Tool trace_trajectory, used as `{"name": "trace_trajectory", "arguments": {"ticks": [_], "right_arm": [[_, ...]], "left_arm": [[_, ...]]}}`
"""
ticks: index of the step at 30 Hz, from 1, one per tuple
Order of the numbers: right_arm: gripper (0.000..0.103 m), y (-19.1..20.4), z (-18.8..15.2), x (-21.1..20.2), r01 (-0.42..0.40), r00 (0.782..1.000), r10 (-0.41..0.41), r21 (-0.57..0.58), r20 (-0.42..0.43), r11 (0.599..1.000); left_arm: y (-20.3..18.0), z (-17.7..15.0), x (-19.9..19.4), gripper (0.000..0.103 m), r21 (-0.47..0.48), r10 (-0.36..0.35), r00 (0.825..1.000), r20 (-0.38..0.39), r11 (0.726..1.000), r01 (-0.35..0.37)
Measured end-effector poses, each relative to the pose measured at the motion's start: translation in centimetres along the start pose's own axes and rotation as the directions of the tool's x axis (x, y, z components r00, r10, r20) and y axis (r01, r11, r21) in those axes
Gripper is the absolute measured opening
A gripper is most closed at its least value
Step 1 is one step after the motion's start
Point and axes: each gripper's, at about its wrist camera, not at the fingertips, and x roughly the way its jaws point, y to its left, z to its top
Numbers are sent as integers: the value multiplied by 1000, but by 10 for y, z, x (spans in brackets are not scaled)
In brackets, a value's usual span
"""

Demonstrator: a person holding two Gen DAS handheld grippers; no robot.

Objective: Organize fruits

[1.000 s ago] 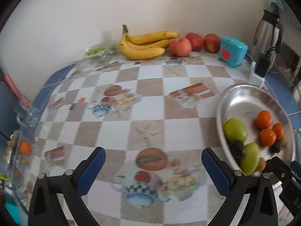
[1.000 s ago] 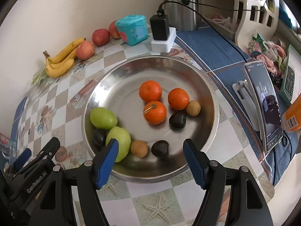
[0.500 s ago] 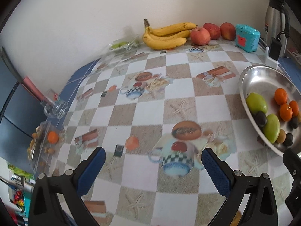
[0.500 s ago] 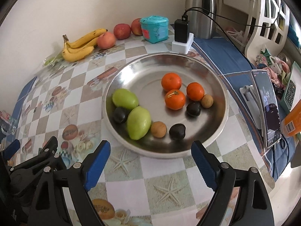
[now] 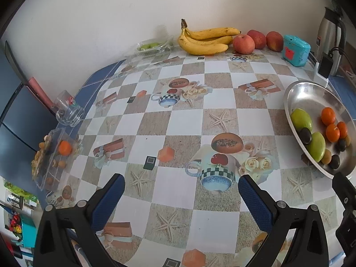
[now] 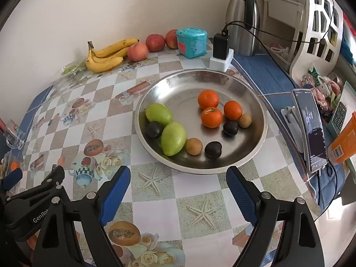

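Note:
A steel bowl [image 6: 249, 89] [image 5: 311, 95] holds two green fruits [image 6: 173, 138], three oranges [image 6: 211, 116], several dark plums [image 6: 213, 149] and small brown fruits [image 6: 194, 146]. Bananas [image 5: 204, 41] [image 6: 104, 55] and three red apples [image 5: 243, 44] [image 6: 155, 42] lie along the back wall. My right gripper [image 6: 178, 185] is open, empty, just in front of the bowl's near rim. My left gripper [image 5: 181, 190] is open and empty over the checked tablecloth, left of the bowl. A clear tray [image 5: 52, 155] with an orange and small fruits sits at the table's left edge.
A teal box [image 6: 191, 42], a charger block [image 6: 221, 54] and a steel flask [image 6: 243, 20] stand behind the bowl. A phone on a stand [image 6: 310, 129] and an orange box [image 6: 343, 142] are to the right. A glass cup [image 5: 67, 111] lies at the left edge.
Both grippers have drawn back and up from the table, so the bowl looks farther away. The right jaws have spread wider than one second ago. No fruit has moved.

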Motion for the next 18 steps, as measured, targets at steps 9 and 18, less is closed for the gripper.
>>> {"name": "trace_trajectory", "arguments": {"ticks": [9,18], "right_arm": [[88,9,0,0,5,1000,-5,-41,-2,999],[88,10,-1,2,10,1000,-11,-50,-13,999]], "left_arm": [[5,-3,12,103,-17,8,997,-74,1000,-9],[12,-4,21,103,-52,-1,992,-129,999,-6]]}}
